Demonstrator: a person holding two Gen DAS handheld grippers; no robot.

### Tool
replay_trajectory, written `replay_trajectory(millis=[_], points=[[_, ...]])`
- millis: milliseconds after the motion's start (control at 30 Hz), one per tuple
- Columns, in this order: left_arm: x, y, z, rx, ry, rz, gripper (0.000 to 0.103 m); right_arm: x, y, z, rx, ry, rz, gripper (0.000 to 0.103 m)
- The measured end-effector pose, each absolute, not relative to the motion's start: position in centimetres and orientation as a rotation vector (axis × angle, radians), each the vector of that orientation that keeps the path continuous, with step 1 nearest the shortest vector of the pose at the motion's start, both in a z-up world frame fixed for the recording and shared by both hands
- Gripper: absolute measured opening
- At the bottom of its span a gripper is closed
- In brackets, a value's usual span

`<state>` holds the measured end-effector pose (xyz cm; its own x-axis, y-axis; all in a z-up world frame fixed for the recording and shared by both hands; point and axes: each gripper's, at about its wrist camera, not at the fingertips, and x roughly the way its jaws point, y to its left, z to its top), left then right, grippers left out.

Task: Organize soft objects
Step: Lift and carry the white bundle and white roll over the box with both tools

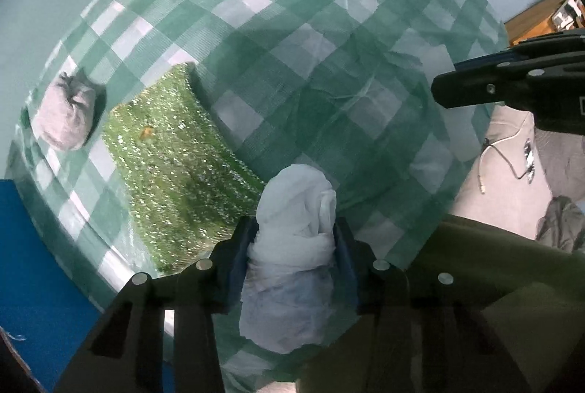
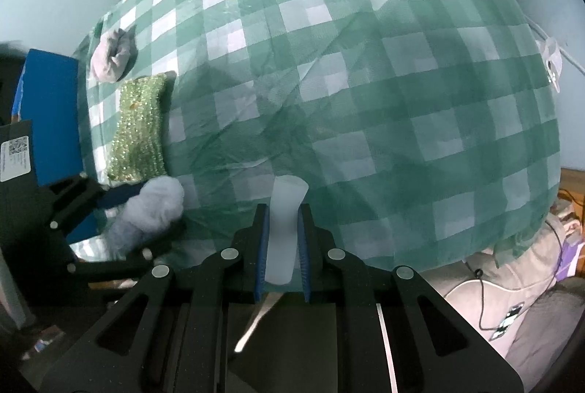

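A rolled white cloth bundle (image 1: 296, 195) stands between the blue pads of my left gripper (image 1: 292, 235), which is shut on its waist just above the green-and-white checked cloth (image 1: 278, 38). The right wrist view shows the same bundle (image 2: 157, 203) in the left gripper (image 2: 161, 210), beside the near end of a glittery green sponge pad (image 2: 140, 129). My right gripper (image 2: 284, 210) is shut on a pale white flat strip (image 2: 287, 195) that sticks out past its tips. A grey balled-up cloth (image 1: 65, 115) lies beyond the green pad (image 1: 172, 166).
A blue box (image 2: 51, 115) borders the checked cloth on the left. Grey clothing and a white cable (image 2: 512, 283) lie off the cloth's right edge. Olive-green fabric (image 1: 475, 265) sits at the lower right of the left wrist view, where the right gripper (image 1: 438, 89) juts in.
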<state>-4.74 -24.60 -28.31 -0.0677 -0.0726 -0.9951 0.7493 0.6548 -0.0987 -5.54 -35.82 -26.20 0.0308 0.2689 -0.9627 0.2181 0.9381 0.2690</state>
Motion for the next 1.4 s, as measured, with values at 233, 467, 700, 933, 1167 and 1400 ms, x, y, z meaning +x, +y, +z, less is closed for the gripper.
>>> replay_trajectory(millis=[233,467,700,933,1167,1400], points=[[-3.7,-23.7,-27.3,0.531,1.493,-0.713,0.042,-4.6,-35.6,-25.9,0.367,1.552,0.076,0.013],[-2.3,-23.2,-25.1,0.439,1.477,-0.683,0.042,-3.3,-35.2,-25.1,0.324,1.546,0.121,0.013],[-0.3,-21.4,-22.7,0.345,1.46,-0.631,0.042,-2.2,-35.0,-23.6,0.289,1.524,0.166,0.013],[0.0,-20.2,-20.5,0.264,1.438,-0.585,0.042,-1.3,-34.9,-21.9,0.272,1.501,0.21,0.013],[0.8,-18.4,-18.2,0.212,1.4,-0.522,0.042,-0.6,-34.3,-20.2,0.251,1.483,0.255,0.013],[1.4,-15.7,-16.2,0.161,1.383,-0.444,0.042,0.4,-33.0,-18.5,0.226,1.461,0.308,0.013]])
